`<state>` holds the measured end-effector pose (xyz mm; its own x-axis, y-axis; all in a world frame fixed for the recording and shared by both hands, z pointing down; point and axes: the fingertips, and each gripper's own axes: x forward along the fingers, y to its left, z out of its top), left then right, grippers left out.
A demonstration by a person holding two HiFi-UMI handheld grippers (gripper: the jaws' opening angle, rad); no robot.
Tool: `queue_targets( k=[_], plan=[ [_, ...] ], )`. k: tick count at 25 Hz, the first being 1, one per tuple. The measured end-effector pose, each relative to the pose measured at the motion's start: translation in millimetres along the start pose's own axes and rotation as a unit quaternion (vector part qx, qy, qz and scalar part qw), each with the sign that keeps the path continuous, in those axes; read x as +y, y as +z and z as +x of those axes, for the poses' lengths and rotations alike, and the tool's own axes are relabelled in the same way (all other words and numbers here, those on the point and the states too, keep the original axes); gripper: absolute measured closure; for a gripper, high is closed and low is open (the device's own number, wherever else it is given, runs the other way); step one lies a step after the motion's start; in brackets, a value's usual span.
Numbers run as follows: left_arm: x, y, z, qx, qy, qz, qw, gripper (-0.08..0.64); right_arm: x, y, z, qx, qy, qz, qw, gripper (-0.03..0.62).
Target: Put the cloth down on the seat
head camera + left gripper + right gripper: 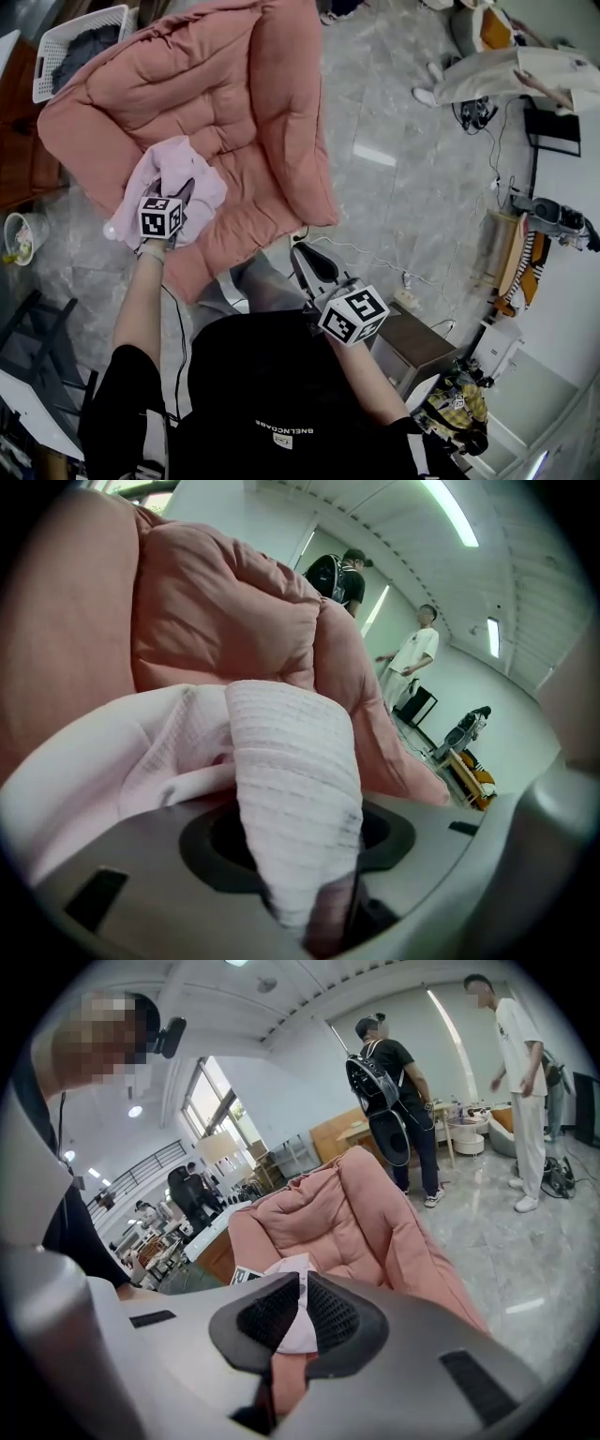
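Observation:
A pale pink cloth [199, 178] lies bunched at the front left of the pink padded chair [234, 94], on its seat. My left gripper [177, 194] is pushed into the cloth from below, mostly covered by it. In the left gripper view a fold of the cloth [291, 789] hangs down between the jaws, which stand wide, and the pads do not seem to press on it. The chair cushion [216, 621] rises behind it. My right gripper [305, 255] is held back near the person's body, shut and empty, and looks at the chair [347, 1213].
A white laundry basket [80, 42] stands behind the chair at the left, and a small bin [21, 236] on the floor beside it. A cable [375, 253] runs over the grey floor. Two people [389, 1101] stand beyond the chair. A brown side table [412, 347] is on the right.

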<state>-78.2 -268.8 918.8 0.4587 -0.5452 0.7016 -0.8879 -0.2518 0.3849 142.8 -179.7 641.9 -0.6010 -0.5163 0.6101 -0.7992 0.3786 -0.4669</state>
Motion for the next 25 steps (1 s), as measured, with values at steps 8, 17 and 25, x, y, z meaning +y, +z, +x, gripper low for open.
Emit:
queue_targets(
  k=[8,17,25],
  plan=[
    [-1.9,-13.5,12.9,0.024,-0.004,0.012,0.9996,0.306,4.2,-2.0,-0.5,0.002,0.004,-0.001,1.0,0.549],
    [-9.4,-8.2,2.9,0.014,-0.013,0.009,0.9998,0.285,14.4,-3.7,-1.0,-0.004,0.006,-0.005,1.0,0.549],
    [-17.3,0.8,-17.9,0.004,-0.016,0.016,0.9997,0.285,28.5,-3.5,-5.7,-0.015,0.008,-0.007,1.0,0.549]
  ],
)
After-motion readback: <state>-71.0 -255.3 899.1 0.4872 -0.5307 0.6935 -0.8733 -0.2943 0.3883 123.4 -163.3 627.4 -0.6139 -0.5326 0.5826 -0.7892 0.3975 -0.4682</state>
